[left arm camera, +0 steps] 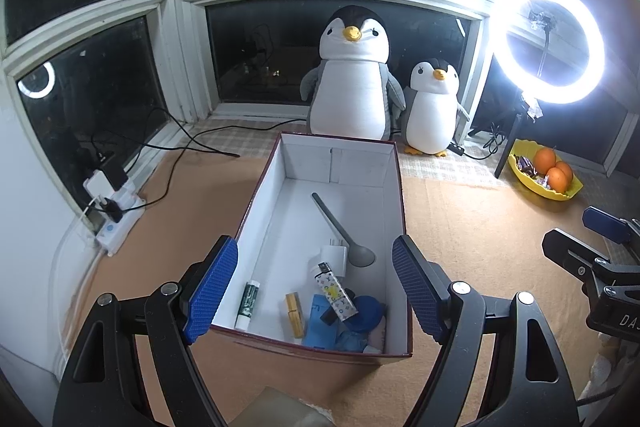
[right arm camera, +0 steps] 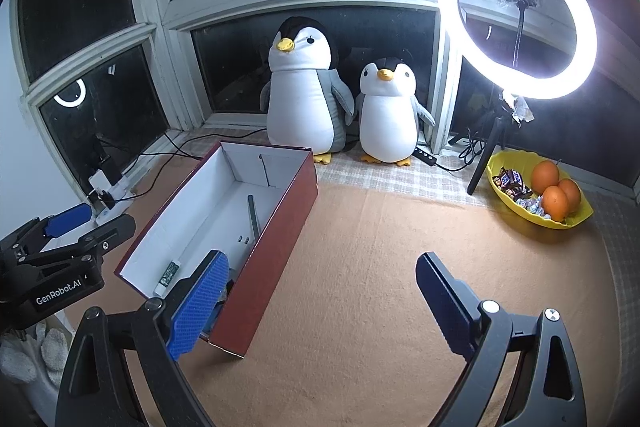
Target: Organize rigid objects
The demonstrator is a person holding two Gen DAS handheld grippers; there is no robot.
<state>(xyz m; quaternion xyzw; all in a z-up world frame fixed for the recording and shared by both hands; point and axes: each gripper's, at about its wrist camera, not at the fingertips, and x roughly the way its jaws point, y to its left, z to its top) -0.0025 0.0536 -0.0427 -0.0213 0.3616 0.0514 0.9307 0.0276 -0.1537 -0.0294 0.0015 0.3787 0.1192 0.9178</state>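
A dark red cardboard box (left arm camera: 394, 211) with a white inside sits on the tan mat. In it lie a grey spoon (left arm camera: 340, 227), a white charger plug (left arm camera: 335, 255), a patterned lighter (left arm camera: 335, 293), a green-and-white tube (left arm camera: 247, 305), a small yellow box (left arm camera: 294, 313) and several blue items (left arm camera: 362, 315). My left gripper (left arm camera: 316, 291) hovers open over the box's near end, holding nothing. In the right wrist view the box (right arm camera: 276, 227) stands to the left. My right gripper (right arm camera: 316, 303) hangs open above bare mat beside the box, nothing between its fingers.
Two plush penguins (left arm camera: 354, 75) (right arm camera: 386, 111) stand at the window behind the box. A lit ring light (right arm camera: 516, 15) on a tripod and a yellow bowl (right arm camera: 576, 221) of oranges and sweets sit at the right. A power strip (left arm camera: 116, 215) with cables lies at the left.
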